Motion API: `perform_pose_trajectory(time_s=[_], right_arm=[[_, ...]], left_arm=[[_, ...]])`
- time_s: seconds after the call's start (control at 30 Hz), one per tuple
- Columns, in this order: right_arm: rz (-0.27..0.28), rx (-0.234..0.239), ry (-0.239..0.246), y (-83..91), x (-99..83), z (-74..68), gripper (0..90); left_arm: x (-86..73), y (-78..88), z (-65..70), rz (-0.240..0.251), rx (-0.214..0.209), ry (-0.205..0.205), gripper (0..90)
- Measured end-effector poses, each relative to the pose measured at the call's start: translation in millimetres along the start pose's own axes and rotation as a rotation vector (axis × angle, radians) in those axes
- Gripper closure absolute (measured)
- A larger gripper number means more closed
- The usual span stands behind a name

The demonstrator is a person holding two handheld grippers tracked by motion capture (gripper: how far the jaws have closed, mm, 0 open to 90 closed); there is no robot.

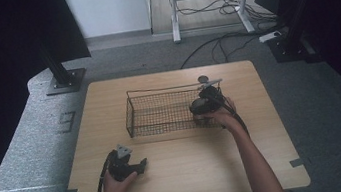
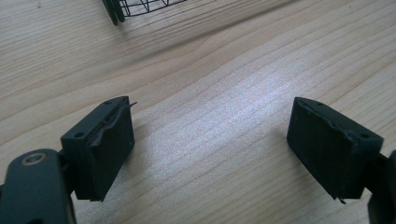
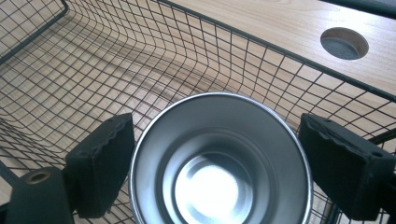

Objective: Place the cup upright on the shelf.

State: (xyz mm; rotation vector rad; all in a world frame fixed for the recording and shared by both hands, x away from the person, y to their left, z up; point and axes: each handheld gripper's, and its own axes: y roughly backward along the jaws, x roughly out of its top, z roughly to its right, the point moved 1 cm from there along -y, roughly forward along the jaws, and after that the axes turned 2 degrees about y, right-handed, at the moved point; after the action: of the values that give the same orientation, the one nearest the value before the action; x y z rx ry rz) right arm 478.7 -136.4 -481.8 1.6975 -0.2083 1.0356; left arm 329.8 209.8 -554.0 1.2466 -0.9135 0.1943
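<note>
Wooden table (image 1: 177,160) bears wire basket (image 1: 160,112) — right gripper (image 3: 212,154) fingers apart beside metal cup (image 3: 219,163).

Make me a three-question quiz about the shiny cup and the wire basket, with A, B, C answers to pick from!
1. Where is the metal cup?
A. inside the wire basket
B. on the floor
C. beside the left gripper

2. What colour is the basket?
A. red
B. black
C. white

3. How do the right gripper jaws stand?
A. clamped flat together
B. apart, one on each side of the cup
C. folded away

Answers:
1 A, the right gripper view shows mesh all around the cup.
2 B, its wires look black against the wooden table.
3 B, a small gap shows between each pad and the cup's rim.
</note>
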Motion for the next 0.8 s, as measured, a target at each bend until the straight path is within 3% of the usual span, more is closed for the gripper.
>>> perform_pose_trajectory(time_s=[0.33,0.8], right_arm=[[0.093,0.01,-0.022,9.8,3.2,-1.0,12.6],[0.172,0.018,-0.004,25.6,3.0,-8.6,13.6]], left_arm=[[0.0,0.0,0.0,0.0,0.0,0.0,14.8],[0.0,0.1,0.0,-0.001,0.0,0.0,14.8]])
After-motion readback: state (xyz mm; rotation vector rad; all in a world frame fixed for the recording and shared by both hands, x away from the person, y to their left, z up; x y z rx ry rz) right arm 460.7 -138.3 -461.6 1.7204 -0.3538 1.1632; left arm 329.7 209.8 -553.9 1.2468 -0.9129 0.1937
